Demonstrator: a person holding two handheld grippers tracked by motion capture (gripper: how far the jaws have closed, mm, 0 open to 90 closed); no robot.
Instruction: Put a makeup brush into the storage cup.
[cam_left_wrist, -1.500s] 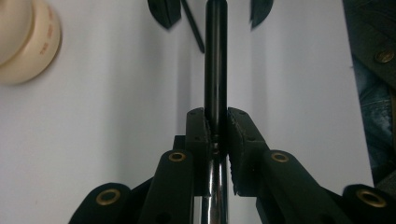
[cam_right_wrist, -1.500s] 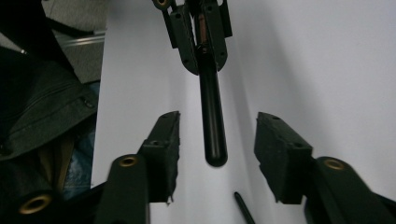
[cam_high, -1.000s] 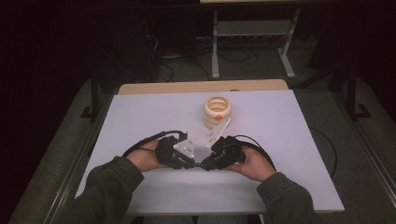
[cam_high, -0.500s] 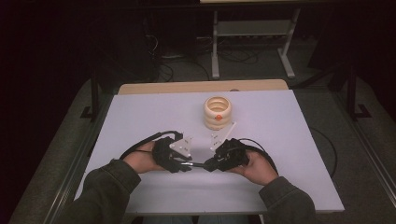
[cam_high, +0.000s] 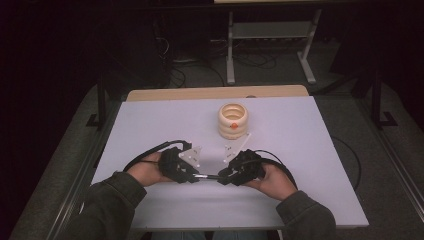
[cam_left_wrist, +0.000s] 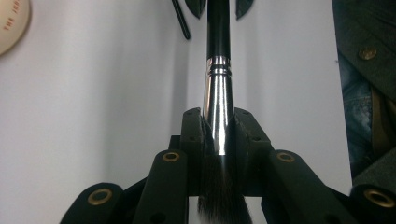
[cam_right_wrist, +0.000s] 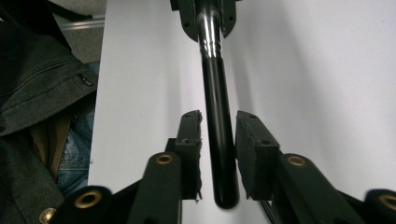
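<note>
Pinching a brush (cam_left_wrist: 218, 107) by its metal collar, the left gripper (cam_left_wrist: 218, 128) faces the right gripper (cam_right_wrist: 219, 140), jaws just parted around the handle, below a cream jar (cam_high: 233, 120) at centre frame.

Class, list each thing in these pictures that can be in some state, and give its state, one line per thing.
Makeup brush: level between the two grippers, held at its silver ferrule.
Left gripper: shut on the ferrule after closing further.
Right gripper: open, fingers just parted; handle between them, small gaps either side.
Ringed holder: upright on the table, untouched.
</note>
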